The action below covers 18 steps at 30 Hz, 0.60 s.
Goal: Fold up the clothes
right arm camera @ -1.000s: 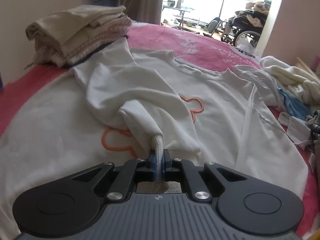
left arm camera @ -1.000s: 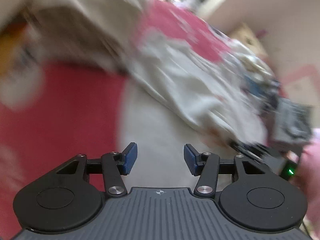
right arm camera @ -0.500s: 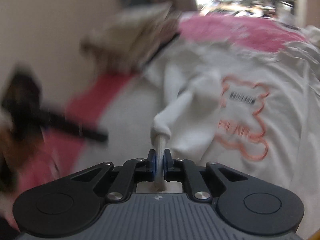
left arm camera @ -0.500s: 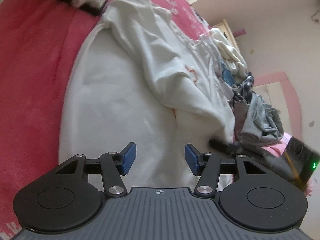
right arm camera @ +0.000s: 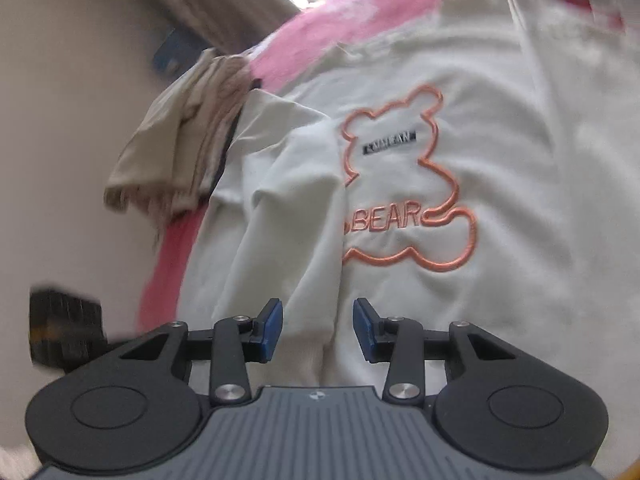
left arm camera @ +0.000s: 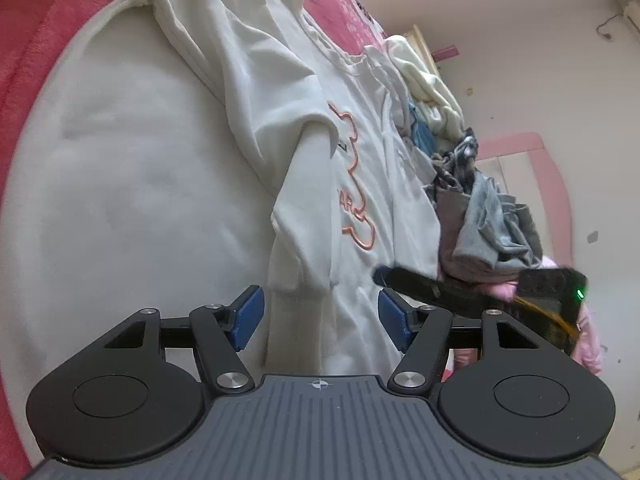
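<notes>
Right wrist view has the white sweatshirt [right arm camera: 500,152] flat on the pink bed [right arm camera: 320,32], its sleeve [right arm camera: 288,216] folded beside the bear print. Right gripper [right arm camera: 318,330] is opening around the cuff, pads clear; left gripper [left arm camera: 320,318] is spreading too, empty. I'd smooth that sleeve before folding further.

Lay spread flat across the bed [left arm camera: 24,92]: a sweatshirt [right arm camera: 500,160], one sleeve [right arm camera: 296,216] folded over its front, just at nine o'clock of the bear emblem [right arm camera: 404,196]. Sat at ten o'clock of the sweatshirt, against the wall: a stack of folded clothes [right arm camera: 180,152]. Heaped at three o'clock in the left wrist view, beside the sweatshirt's edge: a pile of unfolded garments [left arm camera: 480,216].
</notes>
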{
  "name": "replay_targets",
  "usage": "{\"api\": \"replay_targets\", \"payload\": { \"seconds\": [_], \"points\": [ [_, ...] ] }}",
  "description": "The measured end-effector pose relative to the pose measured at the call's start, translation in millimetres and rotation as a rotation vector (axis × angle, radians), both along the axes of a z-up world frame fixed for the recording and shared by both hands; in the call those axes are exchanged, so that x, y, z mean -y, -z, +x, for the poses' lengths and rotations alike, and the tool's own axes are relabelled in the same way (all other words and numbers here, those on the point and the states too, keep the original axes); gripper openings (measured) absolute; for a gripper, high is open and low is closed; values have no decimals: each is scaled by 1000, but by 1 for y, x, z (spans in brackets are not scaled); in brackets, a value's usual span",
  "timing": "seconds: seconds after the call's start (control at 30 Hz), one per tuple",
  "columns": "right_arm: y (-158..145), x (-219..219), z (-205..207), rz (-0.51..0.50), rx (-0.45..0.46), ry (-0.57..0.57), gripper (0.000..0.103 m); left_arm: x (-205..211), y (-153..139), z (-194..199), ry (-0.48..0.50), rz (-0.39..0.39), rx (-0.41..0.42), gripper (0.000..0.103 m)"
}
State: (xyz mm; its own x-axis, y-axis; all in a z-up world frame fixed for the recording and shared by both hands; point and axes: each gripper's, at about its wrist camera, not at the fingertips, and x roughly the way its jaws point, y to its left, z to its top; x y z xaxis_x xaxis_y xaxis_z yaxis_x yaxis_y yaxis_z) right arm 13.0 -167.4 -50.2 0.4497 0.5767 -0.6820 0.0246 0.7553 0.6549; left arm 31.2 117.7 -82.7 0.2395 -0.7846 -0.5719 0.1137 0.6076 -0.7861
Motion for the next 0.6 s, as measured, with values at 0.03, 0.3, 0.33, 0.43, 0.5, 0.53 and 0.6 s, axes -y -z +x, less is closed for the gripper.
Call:
{"api": "replay_targets", "payload": {
  "seconds": [0.03, 0.3, 0.33, 0.43, 0.5, 0.53, 0.6],
  "points": [
    [9, 0, 6, 27, -21, 6, 43, 3, 0, 0, 2, 31, 15, 63],
    [29, -9, 21, 181, -72, -38, 7, 17, -4, 5, -4, 65, 48, 9],
    [25, -10, 20, 201, -60, -41, 6, 13, -13, 7, -17, 42, 56, 8],
    [-2, -10, 10, 325, 27, -22, 5, -6, -51, 7, -32, -50, 66, 8],
    [-21, -15, -2, 382, 81, -38, 5, -20, -76, 2, -20, -92, 77, 8],
    [-27, -20, -9, 398, 94, -49, 5, -26, -85, -2, -6, -103, 77, 8],
    [-25, -32, -20, 396, 67, -81, 5, -38, -93, -12, 14, -99, 37, 8]
  ]
}}
